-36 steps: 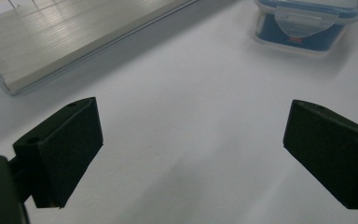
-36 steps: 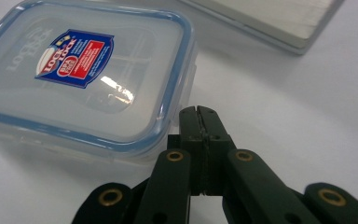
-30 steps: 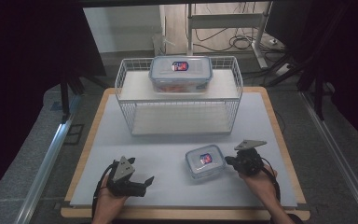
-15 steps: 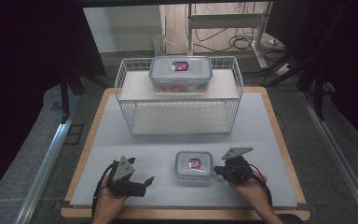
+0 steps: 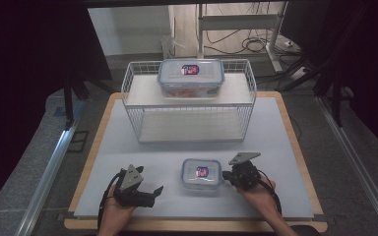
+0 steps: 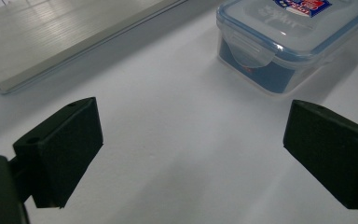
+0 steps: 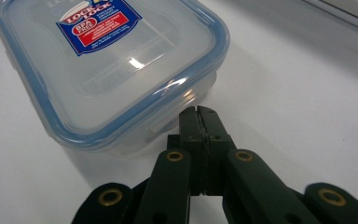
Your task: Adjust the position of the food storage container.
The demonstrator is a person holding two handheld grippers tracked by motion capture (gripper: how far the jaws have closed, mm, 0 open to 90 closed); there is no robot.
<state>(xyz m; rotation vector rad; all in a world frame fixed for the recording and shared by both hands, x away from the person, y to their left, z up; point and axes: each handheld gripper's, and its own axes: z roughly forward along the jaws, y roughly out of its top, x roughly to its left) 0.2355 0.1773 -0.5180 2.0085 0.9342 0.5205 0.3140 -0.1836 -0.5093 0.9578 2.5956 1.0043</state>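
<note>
A small clear box with a blue-rimmed lid (image 5: 201,174) lies on the white table near the front. My right gripper (image 5: 225,176) is at its right side. In the right gripper view the jaws stand shut, and the right gripper's tip (image 7: 198,113) presses against the small box (image 7: 107,70) just under the lid rim, with nothing between the jaws. My left gripper (image 5: 155,191) rests open at the front left, a little left of the box. In the left gripper view, the left gripper (image 6: 191,154) is spread wide over bare table, and the small box (image 6: 284,42) lies ahead to the right.
A white wire rack (image 5: 189,129) stands at the back middle of the table, with a larger clear box (image 5: 191,77) on its top shelf. The rack's base (image 6: 65,37) lies ahead to the left. The wooden table edge (image 5: 197,225) runs just behind the hands.
My right gripper has moved left and toward the front, and the small box has slid that way with it. The left gripper has stayed where it was.
</note>
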